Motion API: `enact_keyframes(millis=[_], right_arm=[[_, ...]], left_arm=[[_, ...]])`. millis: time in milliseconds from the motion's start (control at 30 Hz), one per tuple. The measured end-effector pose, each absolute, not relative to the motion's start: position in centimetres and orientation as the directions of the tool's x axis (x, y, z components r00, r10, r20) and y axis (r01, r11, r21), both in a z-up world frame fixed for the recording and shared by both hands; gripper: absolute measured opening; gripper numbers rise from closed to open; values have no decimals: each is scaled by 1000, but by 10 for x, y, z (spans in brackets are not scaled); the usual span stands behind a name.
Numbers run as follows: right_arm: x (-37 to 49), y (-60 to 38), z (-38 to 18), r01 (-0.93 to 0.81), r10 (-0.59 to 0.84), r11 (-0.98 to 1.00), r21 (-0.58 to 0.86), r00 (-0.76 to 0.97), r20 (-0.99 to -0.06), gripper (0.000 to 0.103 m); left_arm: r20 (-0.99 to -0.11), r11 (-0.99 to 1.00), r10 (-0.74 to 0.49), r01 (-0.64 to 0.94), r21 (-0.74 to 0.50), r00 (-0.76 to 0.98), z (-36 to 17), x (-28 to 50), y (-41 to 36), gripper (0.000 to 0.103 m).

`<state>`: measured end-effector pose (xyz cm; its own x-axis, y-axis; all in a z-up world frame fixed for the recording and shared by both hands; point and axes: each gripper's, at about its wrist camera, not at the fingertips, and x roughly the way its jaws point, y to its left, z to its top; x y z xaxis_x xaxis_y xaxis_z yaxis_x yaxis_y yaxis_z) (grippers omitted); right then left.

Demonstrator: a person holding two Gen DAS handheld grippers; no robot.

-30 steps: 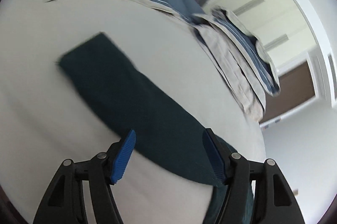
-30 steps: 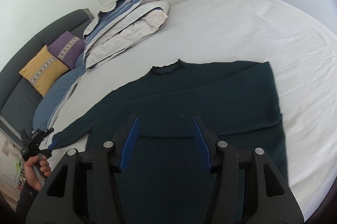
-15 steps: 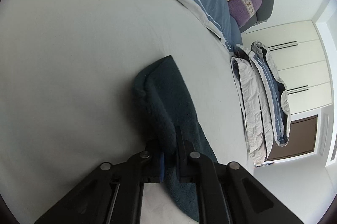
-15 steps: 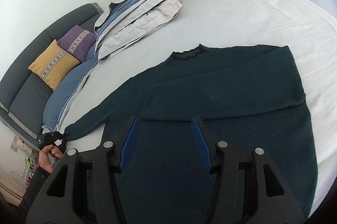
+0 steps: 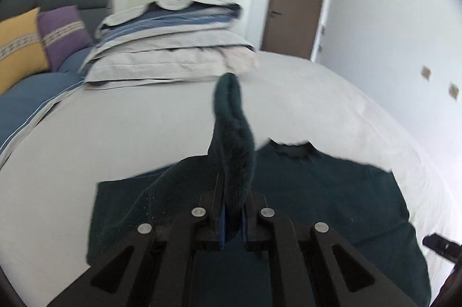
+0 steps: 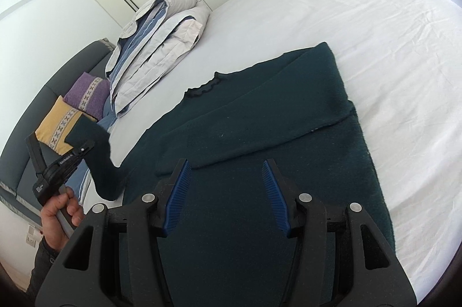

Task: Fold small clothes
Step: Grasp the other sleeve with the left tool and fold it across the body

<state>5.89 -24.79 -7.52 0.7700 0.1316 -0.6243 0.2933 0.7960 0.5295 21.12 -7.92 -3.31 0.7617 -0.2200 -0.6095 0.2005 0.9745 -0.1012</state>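
Sweater (image 6: 260, 133) lies flat on the white bed (image 6: 375, 32), its far right sleeve folded across the chest; my left gripper (image 5: 232, 223) pinches the other sleeve (image 5: 231, 133) tight and holds it up off the bed on the left side; my right gripper (image 6: 228, 198) hangs over the near part of the sweater with its blue pads (image 6: 179, 191) spread wide, holding nothing; folded bedding (image 6: 156, 47) and pillows (image 6: 83, 93) sit far left.
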Motion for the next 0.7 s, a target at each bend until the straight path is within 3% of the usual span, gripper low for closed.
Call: enact_keyframes(millis=[133,200,267,367,700], right_arm=[[51,-265,-88,331,122,776,537,757,-642,50],[50,-270,-95,339,124,776,532,745,-655,50],[54,-274,-102,341,133,773,535,737,-663,50],[72,-272,-111,335,170,759,558,724,-668,50],[202,-209,-122,215,363,772,598,623,-693,51]], left_arm=[[-737,955,-236,292,-54,634,-92,221,-154,19],[-762,952,-231,301,-50,604,-105,219,-158,37],[-744,953,-236,298,-52,625,-101,210,-152,66],[-707,955,-248,291,-62,662,-88,190,-130,88],[-670,947,-319,189,-262,671,-77,145,-25,89]])
